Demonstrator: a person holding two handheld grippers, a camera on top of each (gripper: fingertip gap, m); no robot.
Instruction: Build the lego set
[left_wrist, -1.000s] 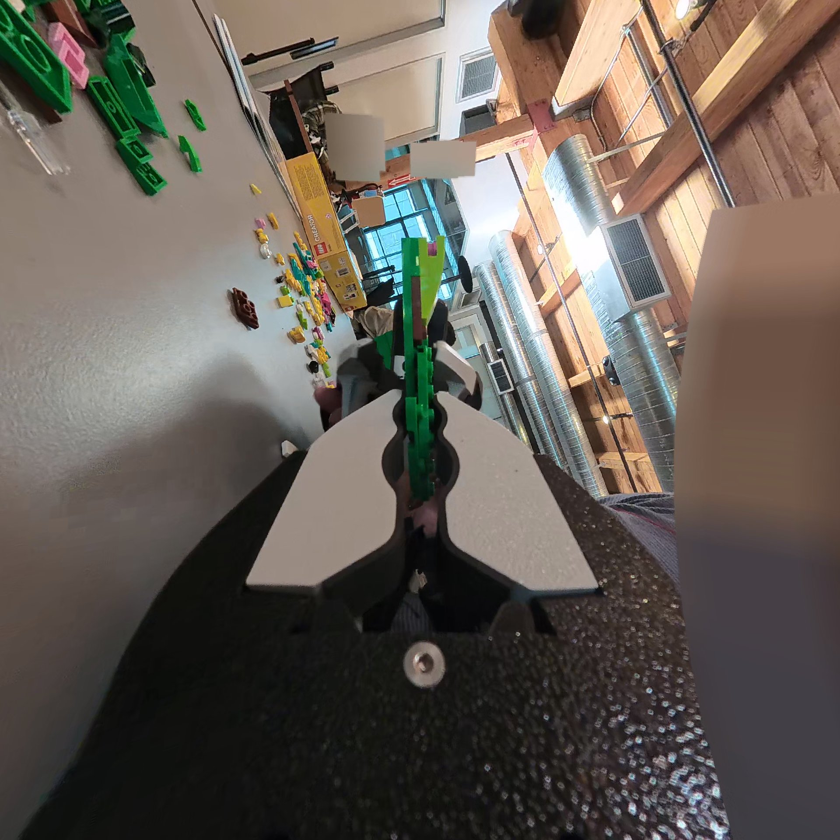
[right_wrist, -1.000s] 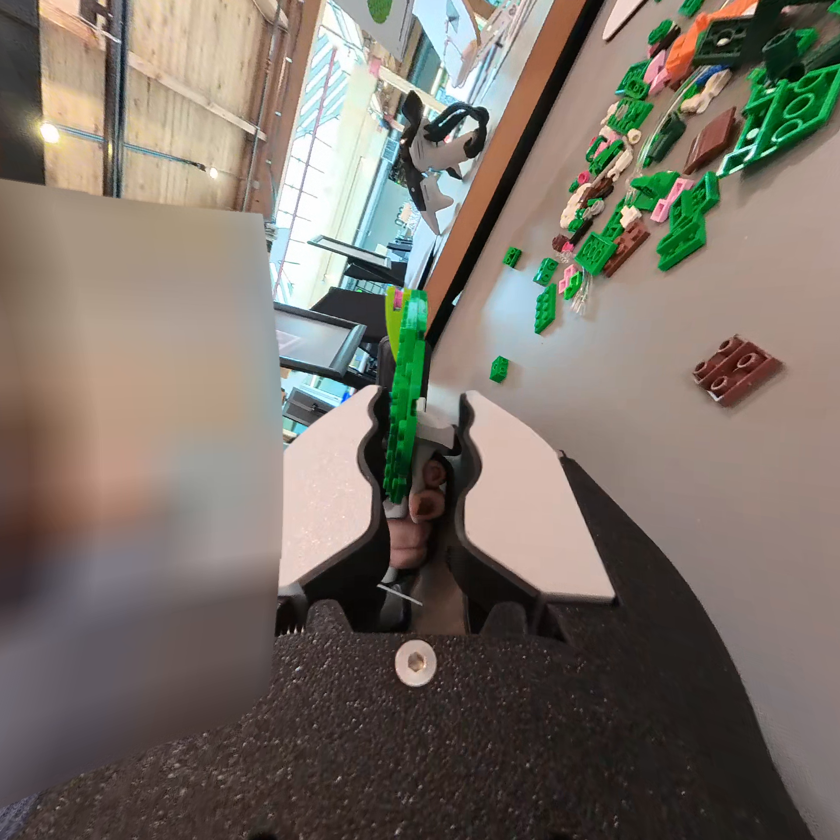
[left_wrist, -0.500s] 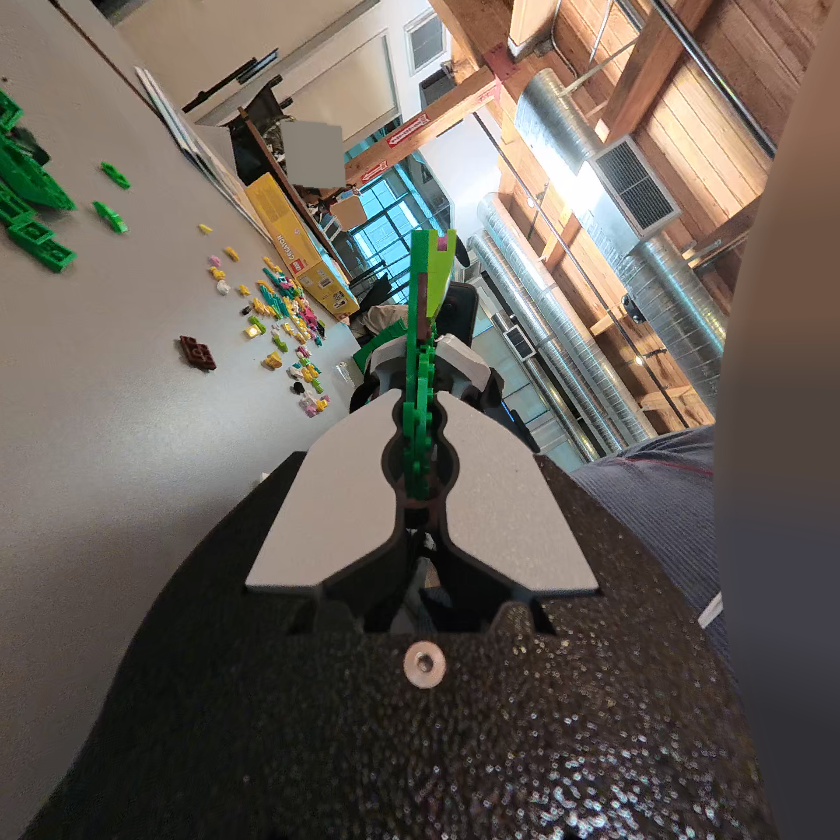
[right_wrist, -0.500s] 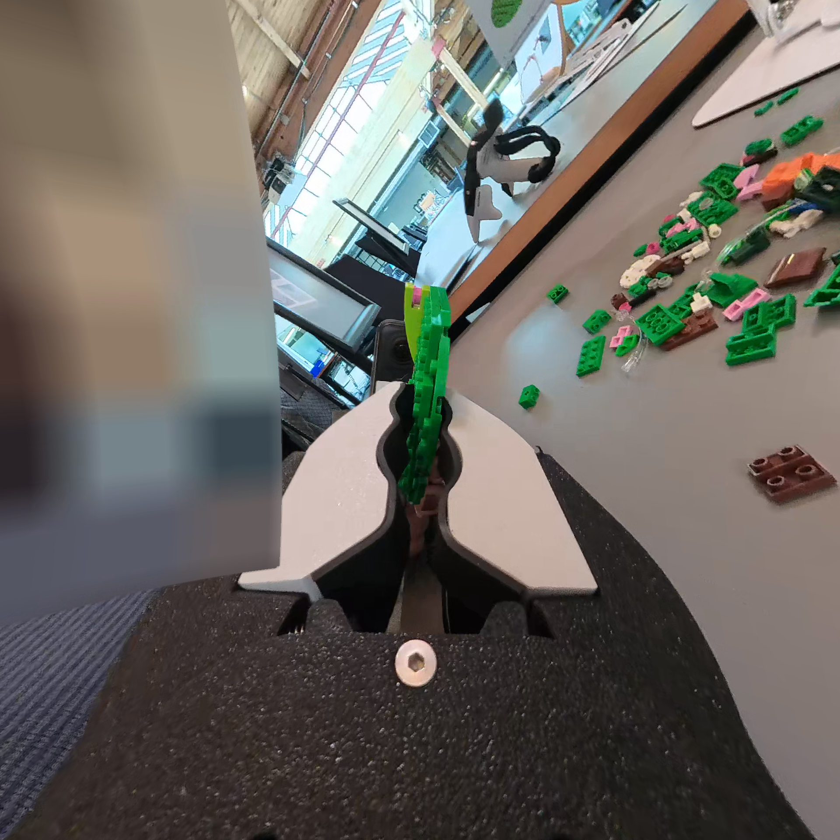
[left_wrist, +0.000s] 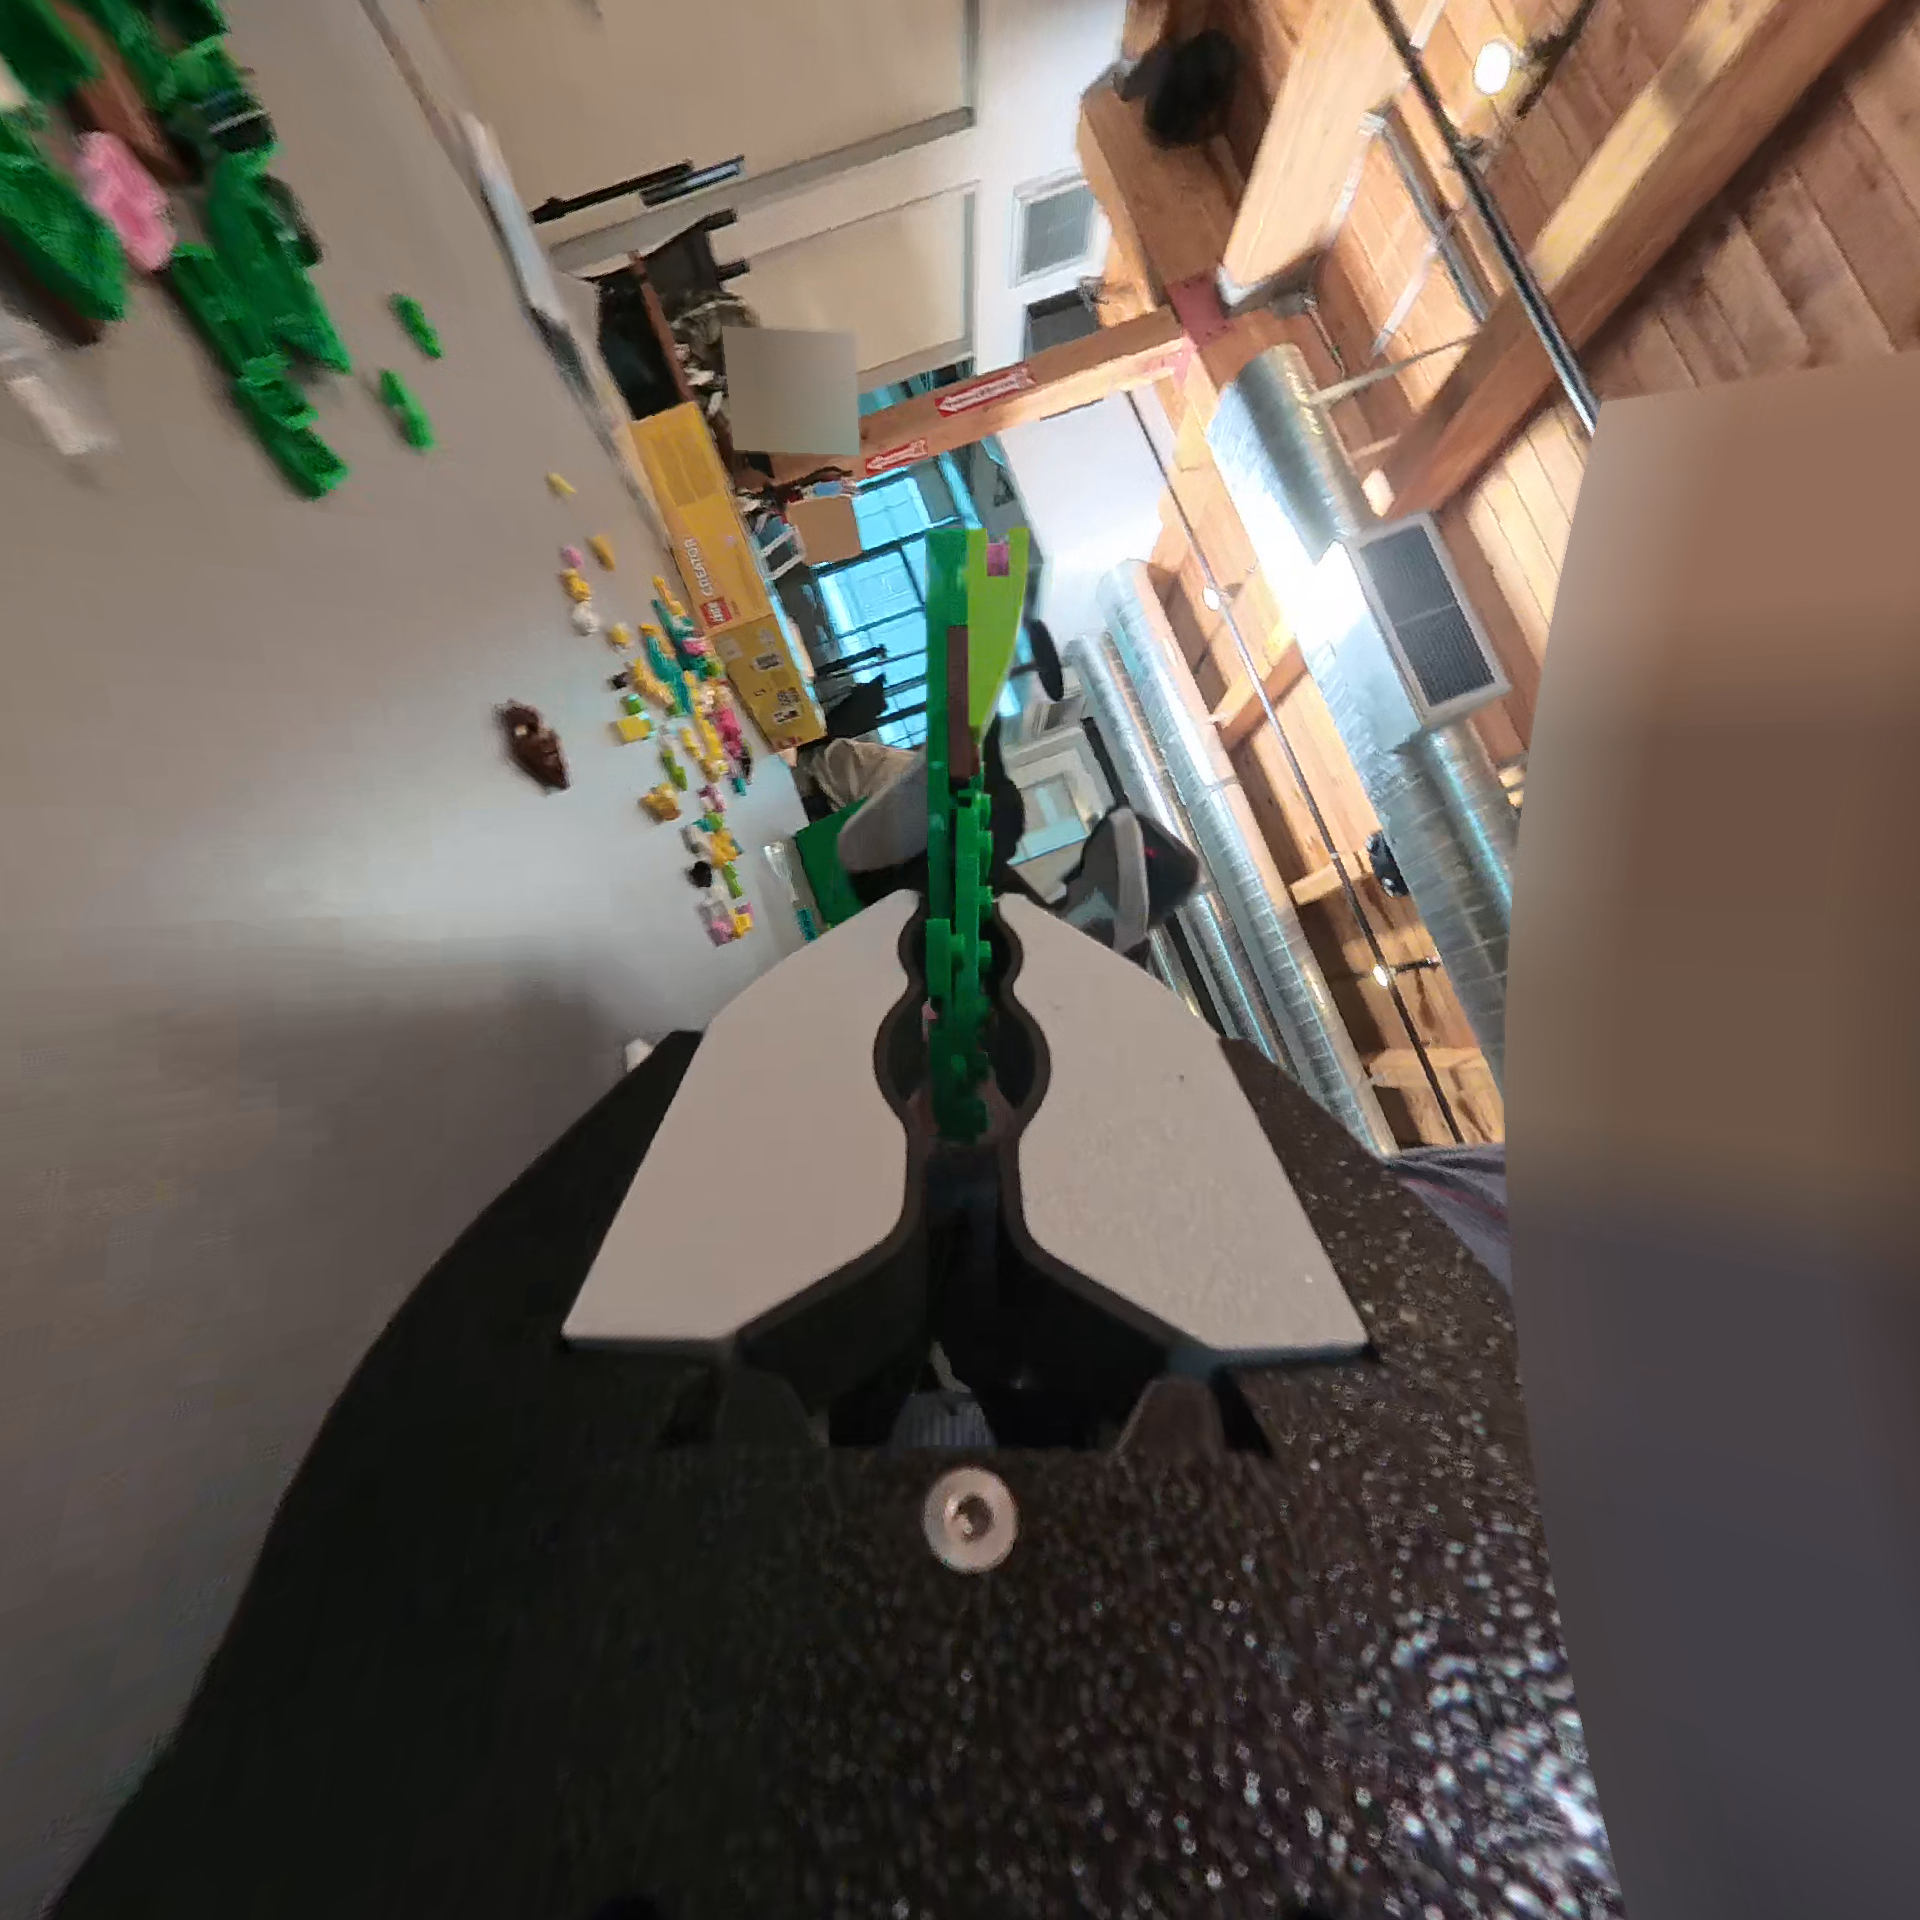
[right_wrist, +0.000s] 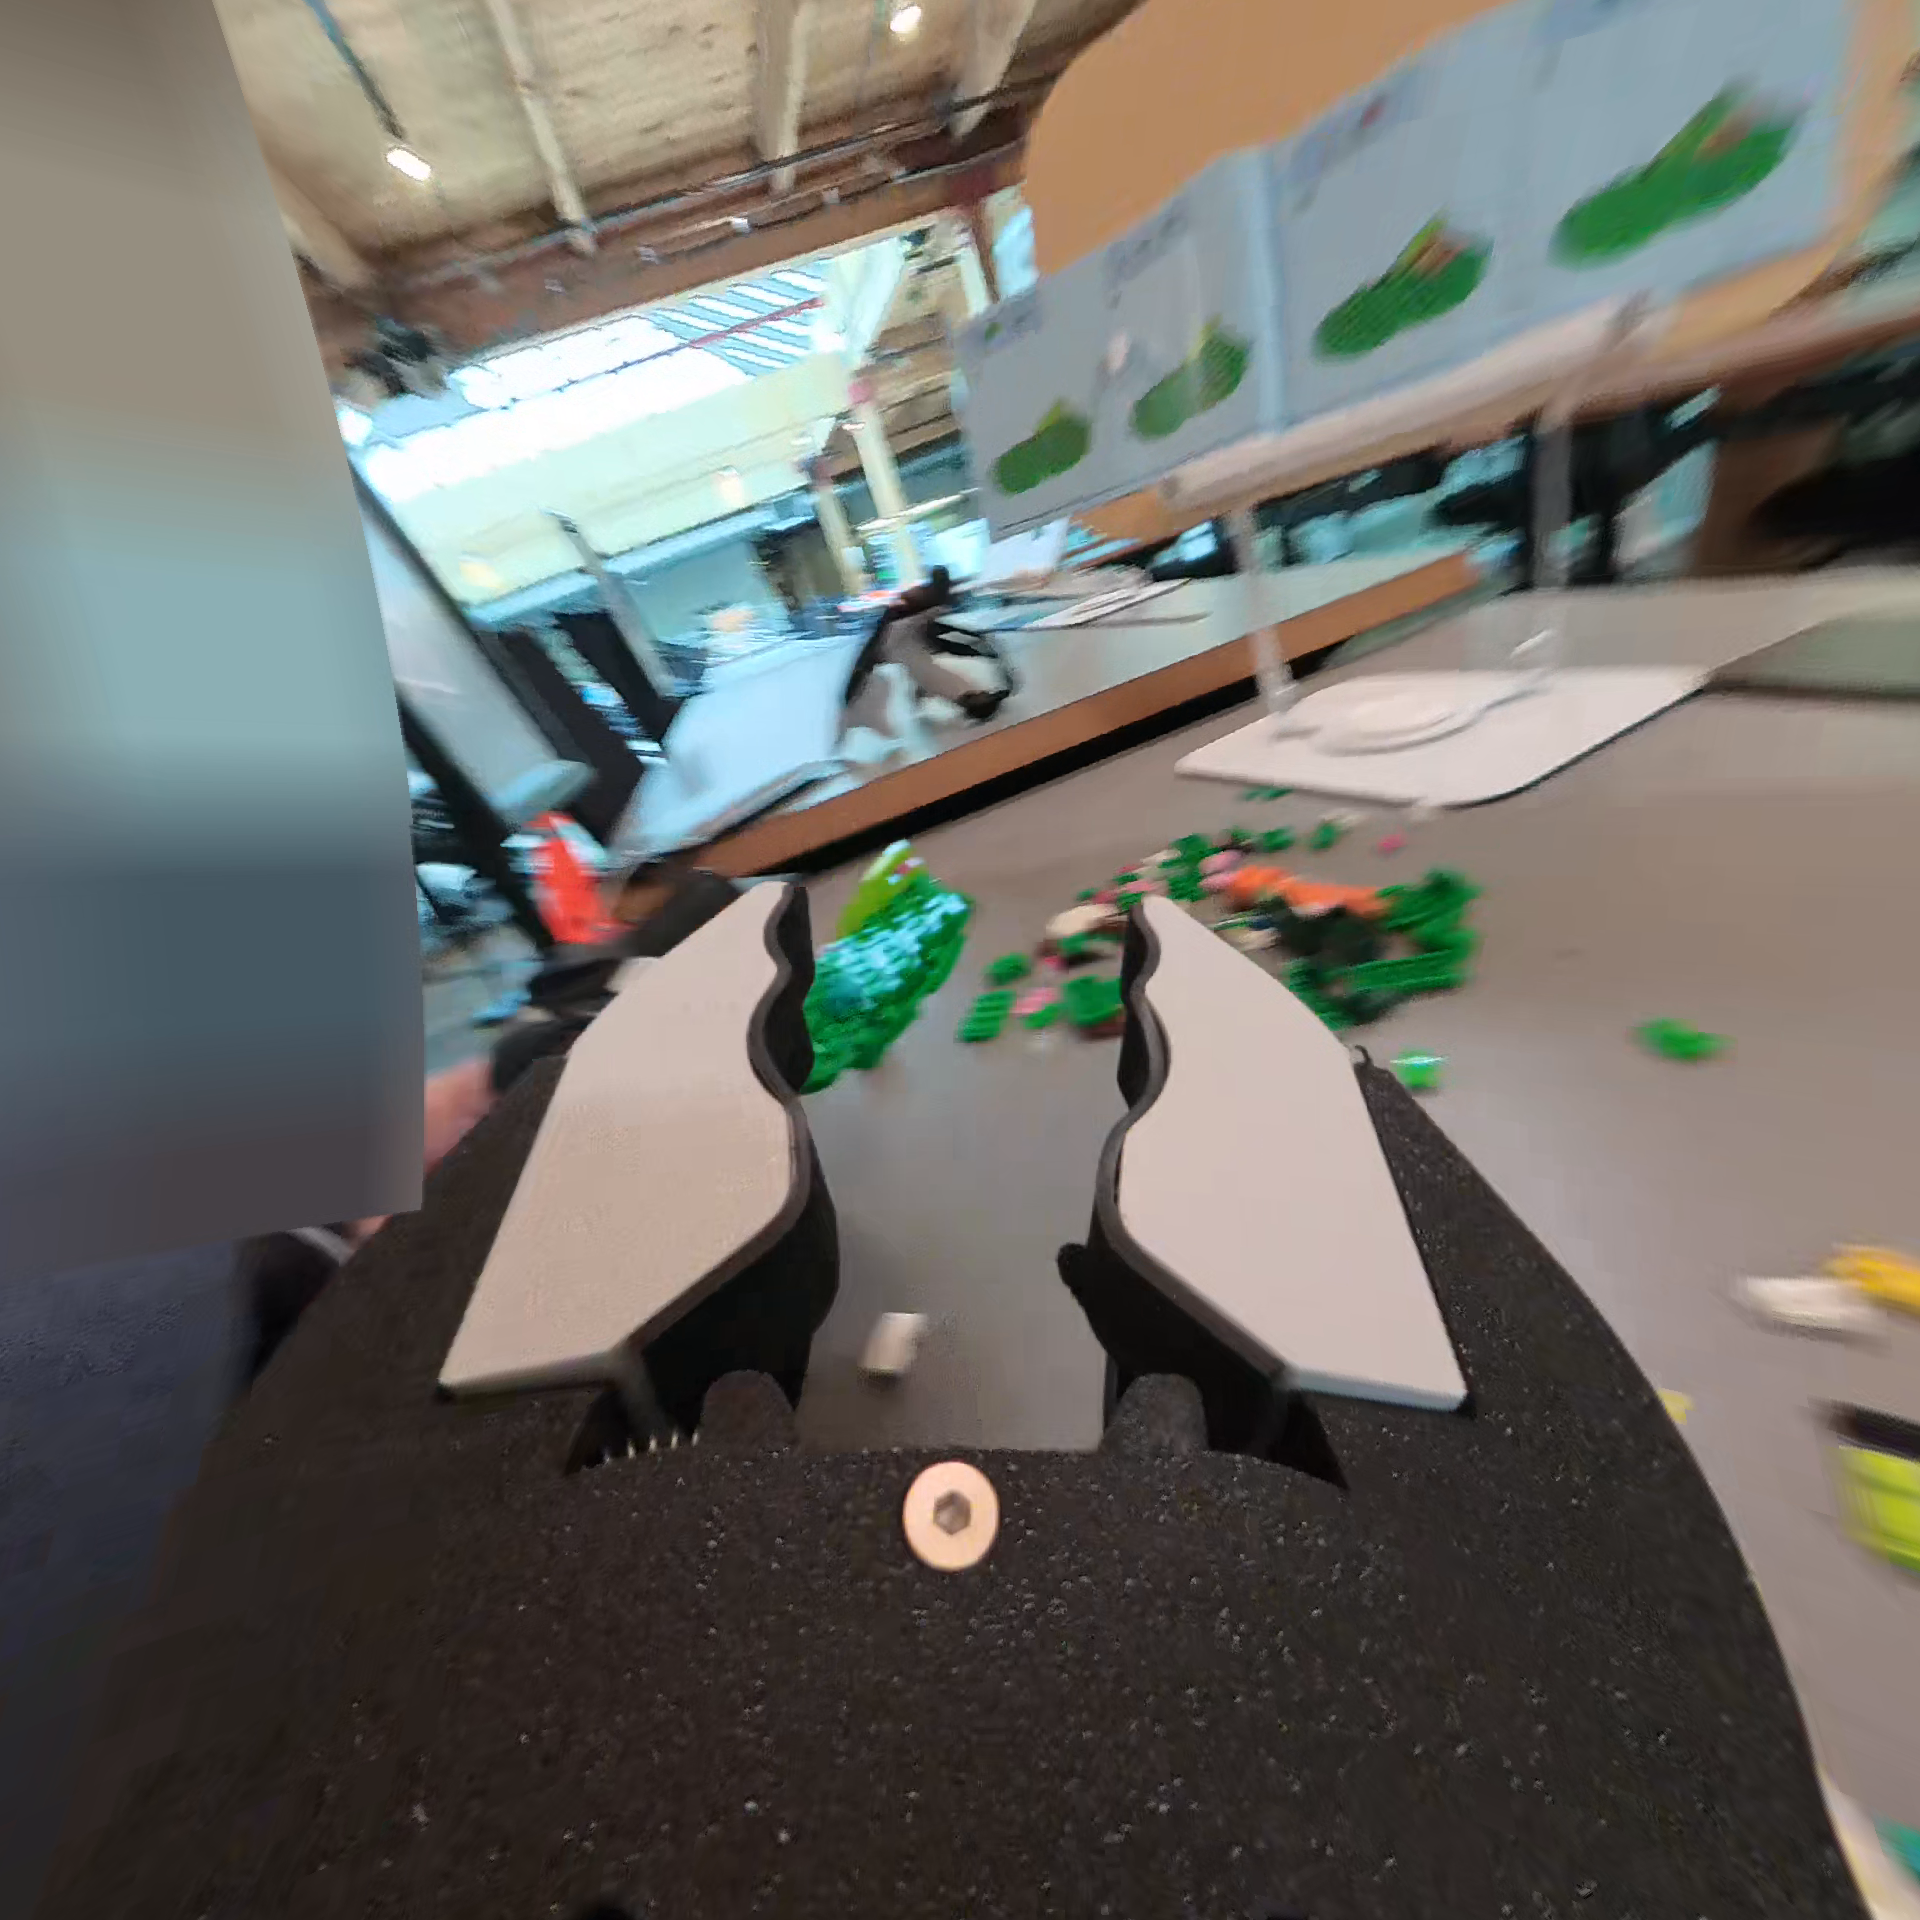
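A yellow box (left_wrist: 727, 603) at the far edge of the table (left_wrist: 260, 935) carries printed lettering and a small logo. Two red-and-white signs (left_wrist: 971, 400) are fixed to a wooden beam (left_wrist: 1039, 390). The instruction sheets (right_wrist: 1403, 260) in the right wrist view are too blurred to read.

Setting: open-plan workshop or lab space in a converted industrial loft.
- Exposed timber ceiling beams (left_wrist: 1621, 197) and plank decking are running overhead.
- Bare silver spiral ventilation ducts (left_wrist: 1195, 748) are hanging beneath them, beside a louvred vent grille (left_wrist: 1423, 623).
- Large gridded windows (left_wrist: 873, 603) are letting in daylight at the far end.
- A broad grey table (right_wrist: 1558, 1039) is carrying scattered small plastic bricks, green ones (right_wrist: 1382, 935) heaped together, yellow and pink ones (left_wrist: 686, 707) spread farther off.
- A yellow cardboard toy box (left_wrist: 717, 592) is lying at the table's far edge.
- A printed sheet of green build pictures (right_wrist: 1403, 260) is standing on a clear stand.
- Further long tables (right_wrist: 1039, 707) with orange-brown edging are stretching behind.
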